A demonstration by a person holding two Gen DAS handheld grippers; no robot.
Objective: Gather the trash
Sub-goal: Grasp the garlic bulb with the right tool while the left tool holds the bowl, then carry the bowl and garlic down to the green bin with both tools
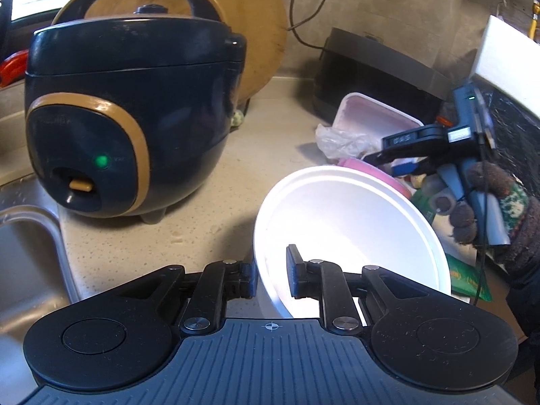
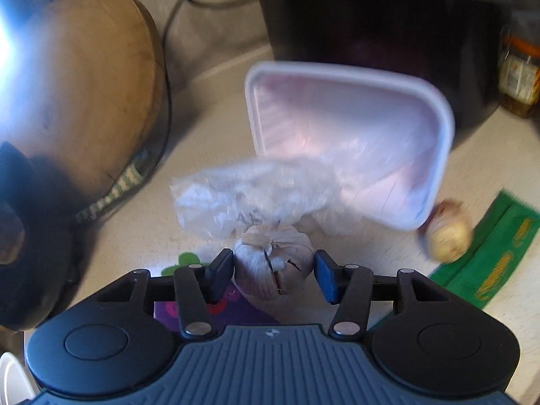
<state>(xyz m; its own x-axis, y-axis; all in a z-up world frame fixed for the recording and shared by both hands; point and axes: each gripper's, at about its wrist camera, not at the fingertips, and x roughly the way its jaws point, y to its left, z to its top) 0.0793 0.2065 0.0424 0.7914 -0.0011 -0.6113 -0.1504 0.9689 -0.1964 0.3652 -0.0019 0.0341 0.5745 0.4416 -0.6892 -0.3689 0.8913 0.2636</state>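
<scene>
My left gripper [image 1: 271,275] is shut on the rim of a white foam bowl [image 1: 351,222], one finger inside and one outside, holding it tilted above the counter. My right gripper [image 2: 274,273] is open, with a garlic bulb [image 2: 273,263] between its fingers. Behind the bulb lie a crumpled clear plastic bag [image 2: 236,199] and a tilted white foam tray [image 2: 341,135]. The tray [image 1: 371,118] and bag [image 1: 341,140] also show in the left wrist view, beside the right gripper's body [image 1: 438,138]. A green wrapper [image 2: 489,263] and a second garlic piece [image 2: 447,231] lie right.
A dark rice cooker [image 1: 131,114] stands on the counter at left, in front of a round wooden board [image 1: 256,23]. A black appliance [image 1: 374,71] stands at the back. A steel sink [image 1: 23,263] lies left. A purple packet [image 2: 216,310] lies under the right gripper. A jar [image 2: 519,77] stands far right.
</scene>
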